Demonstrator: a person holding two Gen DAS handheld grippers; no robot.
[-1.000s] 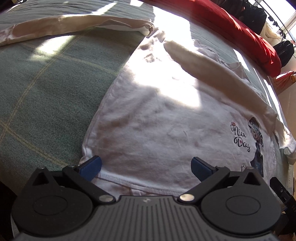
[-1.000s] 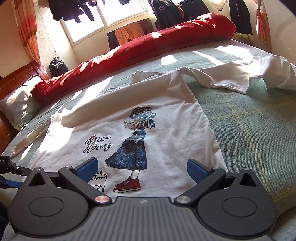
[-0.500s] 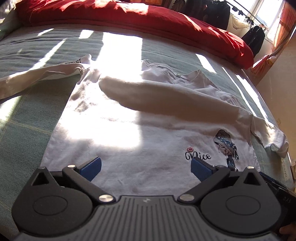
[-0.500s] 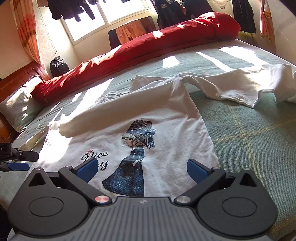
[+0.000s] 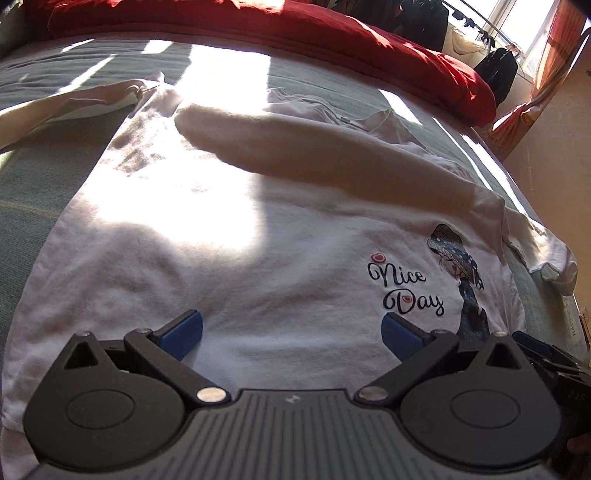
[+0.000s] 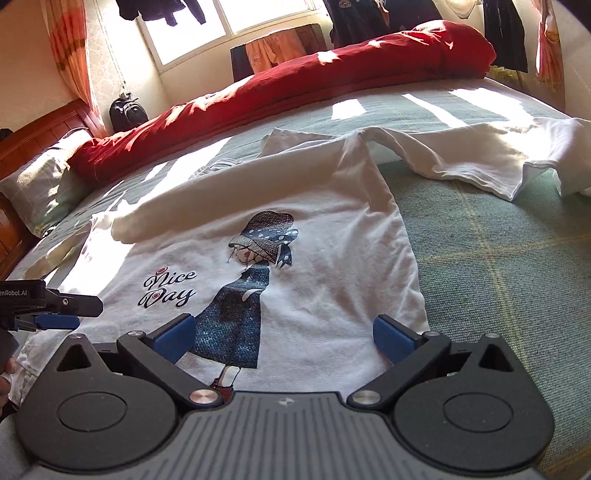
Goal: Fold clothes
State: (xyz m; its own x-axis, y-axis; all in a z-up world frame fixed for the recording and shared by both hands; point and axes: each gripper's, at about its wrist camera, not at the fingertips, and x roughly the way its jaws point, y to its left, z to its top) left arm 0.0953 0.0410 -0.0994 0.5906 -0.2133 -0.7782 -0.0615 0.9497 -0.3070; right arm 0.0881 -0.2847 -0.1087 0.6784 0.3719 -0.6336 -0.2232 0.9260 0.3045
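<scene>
A white long-sleeved shirt (image 5: 229, 236) (image 6: 332, 258) with a "Nice Day" girl print lies flat on the green bed. One sleeve (image 5: 332, 158) is folded across its chest; the other sleeve (image 6: 461, 155) stretches out to the side. My left gripper (image 5: 291, 332) hovers open over the shirt's lower part, nothing between its blue pads. Over the print near the hem, my right gripper (image 6: 282, 336) is open and empty too. The left gripper (image 6: 51, 314) also shows at the left edge of the right wrist view, beside the hem.
A red duvet (image 6: 295, 85) is rolled along the far side of the bed. A pillow (image 6: 40, 184) and wooden headboard (image 6: 44, 125) sit at the left. Dark clothes (image 6: 502, 33) hang by the window. Green plaid bedspread (image 6: 509, 266) lies bare to the right of the shirt.
The left gripper has swung from the shirt's left hem corner toward the middle, so the print is nearer. The right gripper shifted slightly over the print. Both stayed open.
</scene>
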